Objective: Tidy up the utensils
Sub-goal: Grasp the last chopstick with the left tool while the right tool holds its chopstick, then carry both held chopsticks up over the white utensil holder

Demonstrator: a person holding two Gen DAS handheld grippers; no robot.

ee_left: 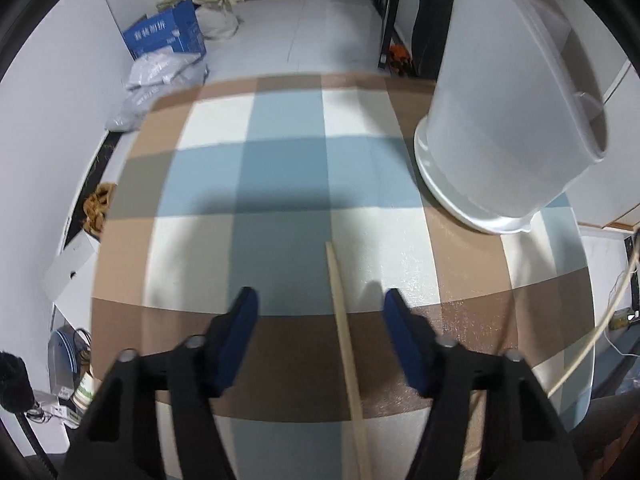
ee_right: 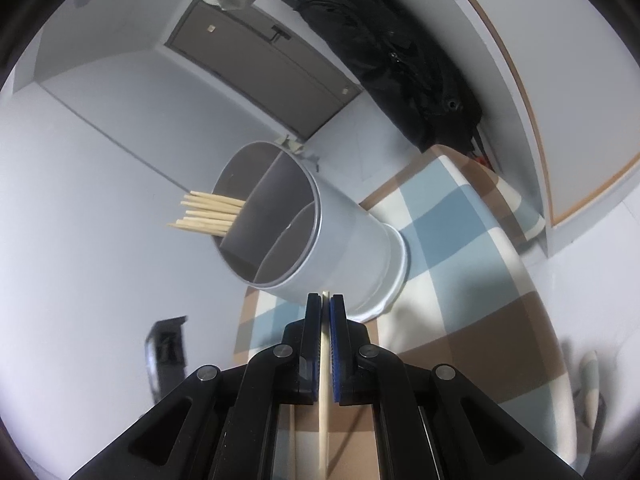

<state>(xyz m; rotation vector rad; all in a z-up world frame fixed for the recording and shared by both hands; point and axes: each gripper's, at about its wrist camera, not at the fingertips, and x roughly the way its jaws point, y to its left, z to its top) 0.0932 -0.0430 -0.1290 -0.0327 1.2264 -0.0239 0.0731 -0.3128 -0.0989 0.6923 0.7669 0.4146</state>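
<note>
In the left wrist view the left tongs (ee_left: 320,300) stand spread at the lower middle of the frame, with a single chopstick (ee_left: 348,356) lying on the checked tabletop (ee_left: 280,184) between the pads and touched by neither. The white utensil holder (ee_left: 500,120) fills the upper right. In the right wrist view the right tongs (ee_right: 325,300) are pressed together at lower centre, pinching another chopstick (ee_right: 324,400); the divided holder, at frame centre, has a bundle of chopsticks (ee_right: 208,214) in its left compartment.

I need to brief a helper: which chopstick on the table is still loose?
On the checkered blue, white and brown tablecloth, beside the grey round plastic utensil holder, one pale wooden chopstick lies flat. Unlike the bundle standing in the holder, it lies alone between the open left gripper fingers.
</note>
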